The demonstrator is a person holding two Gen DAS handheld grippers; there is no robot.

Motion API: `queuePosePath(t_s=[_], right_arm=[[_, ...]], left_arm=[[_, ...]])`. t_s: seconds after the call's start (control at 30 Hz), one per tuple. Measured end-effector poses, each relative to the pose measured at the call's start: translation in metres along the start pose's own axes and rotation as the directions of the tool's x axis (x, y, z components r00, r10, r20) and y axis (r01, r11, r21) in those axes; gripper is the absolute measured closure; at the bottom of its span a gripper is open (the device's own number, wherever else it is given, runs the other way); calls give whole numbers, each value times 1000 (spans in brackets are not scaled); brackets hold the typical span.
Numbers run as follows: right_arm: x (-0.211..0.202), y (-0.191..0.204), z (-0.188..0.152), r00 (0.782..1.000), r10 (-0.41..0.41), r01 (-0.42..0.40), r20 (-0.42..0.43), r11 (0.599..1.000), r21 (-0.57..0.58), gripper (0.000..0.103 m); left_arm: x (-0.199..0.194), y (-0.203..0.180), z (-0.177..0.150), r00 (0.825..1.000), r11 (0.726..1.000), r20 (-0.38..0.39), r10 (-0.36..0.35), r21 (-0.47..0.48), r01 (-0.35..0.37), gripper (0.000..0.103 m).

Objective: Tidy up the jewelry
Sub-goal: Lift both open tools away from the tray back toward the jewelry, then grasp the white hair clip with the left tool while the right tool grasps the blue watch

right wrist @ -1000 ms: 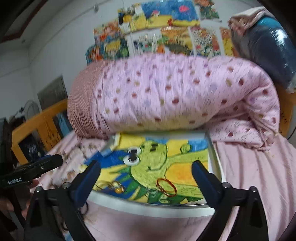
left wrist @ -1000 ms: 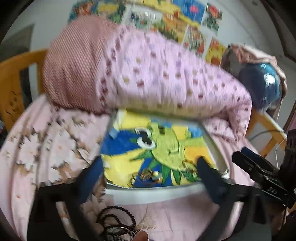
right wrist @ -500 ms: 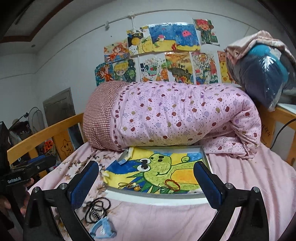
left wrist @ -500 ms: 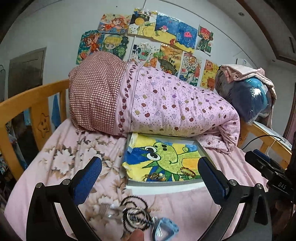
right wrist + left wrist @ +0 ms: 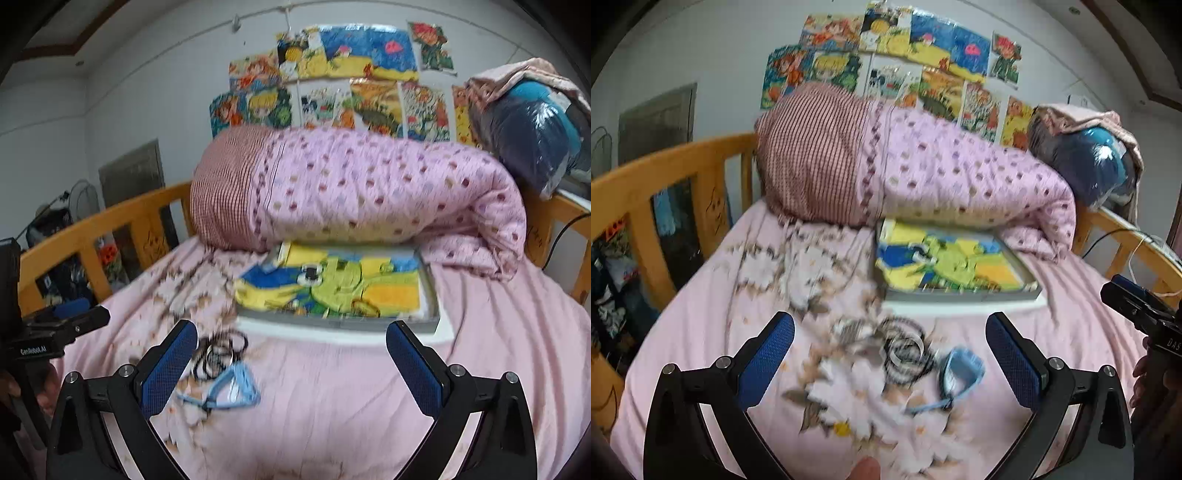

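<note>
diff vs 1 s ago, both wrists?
Both grippers have pulled back from the grey tray with the frog picture; it now sits farther off in both views. The left gripper now hangs above the black bead loops and light blue strap piece on the pink bedsheet. The right gripper backed off too. Both stayed open and empty; the jewelry looks unmoved.

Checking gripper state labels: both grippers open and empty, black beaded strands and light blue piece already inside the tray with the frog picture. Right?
Not quite. Both the left gripper and right gripper are open and empty, but the black beaded strands and light blue piece lie on the pink bedsheet in front of the tray, not in it. The left wrist view shows this.
</note>
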State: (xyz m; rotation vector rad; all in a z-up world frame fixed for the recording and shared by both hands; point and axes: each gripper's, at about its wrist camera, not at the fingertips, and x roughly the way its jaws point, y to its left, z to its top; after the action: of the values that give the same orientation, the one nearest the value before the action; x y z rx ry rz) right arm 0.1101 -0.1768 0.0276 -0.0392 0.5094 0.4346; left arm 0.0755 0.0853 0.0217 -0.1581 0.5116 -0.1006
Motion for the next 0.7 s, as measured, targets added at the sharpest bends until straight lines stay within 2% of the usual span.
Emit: queuePosePath(t_s=[0.2,0.33,0.5,0.7], right_arm=[[19,4,-30,995,14,-14,-103,1000,0,0],[37,4,-47,983,31,-32,-180,999,-2,0],[59,4,-58,967,63,-65,-246,998,-3,0],[90,10,-62,949,101,-115,-299,993,-28,0]], left_arm=[[8,13,-29,996,999,-83,29,-31,-31,1],[19,16,-43,990,999,-138,34,-26,-38,1],[35,19,-49,983,998,-178,48,-27,-53,1],[62,22,-48,976,999,-214,50,25,-45,1]])
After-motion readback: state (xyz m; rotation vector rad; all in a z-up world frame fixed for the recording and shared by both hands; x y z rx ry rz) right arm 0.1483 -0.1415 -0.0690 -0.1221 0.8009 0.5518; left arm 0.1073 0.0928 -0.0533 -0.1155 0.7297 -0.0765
